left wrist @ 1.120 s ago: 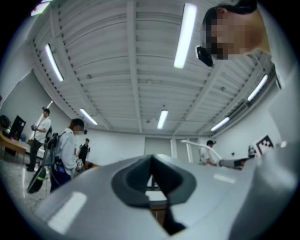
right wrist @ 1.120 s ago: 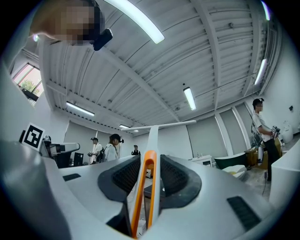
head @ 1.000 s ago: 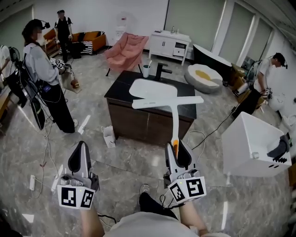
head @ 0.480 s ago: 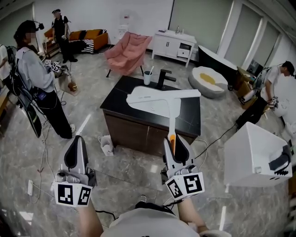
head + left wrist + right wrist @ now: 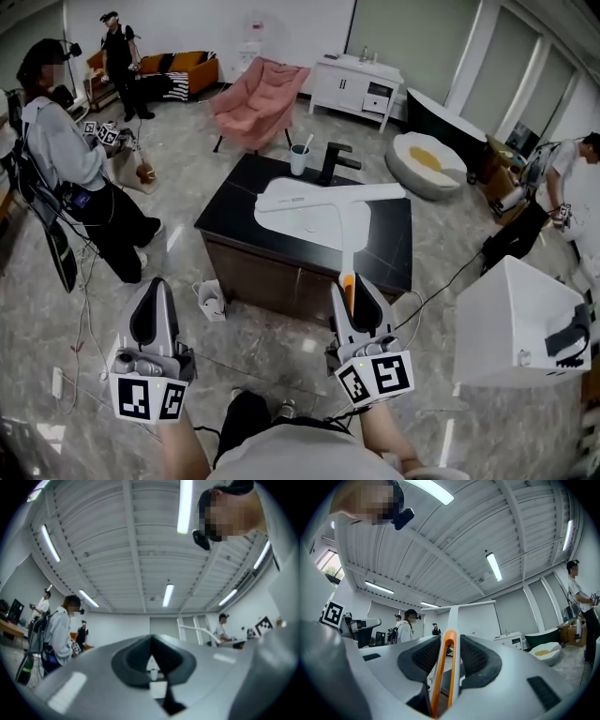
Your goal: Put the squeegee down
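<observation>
My right gripper is shut on the orange-looped handle end of a white squeegee. The handle runs up and away from me, and the long blade hangs crosswise over the black island counter and its white sink. In the right gripper view the orange loop sits pinched between the dark pads, with the blade high ahead. My left gripper is held level beside it on the left. It is shut with nothing in it, its pads meeting in the left gripper view.
A black faucet and a cup stand at the counter's far edge. A small bag lies by the island's left corner. A white box stands on the right. A person stands at the left, and a pink armchair behind.
Both grippers have moved forward toward the island, which now sits closer. The squeegee has stayed in the right gripper, and its blade now hangs further over the sink.
</observation>
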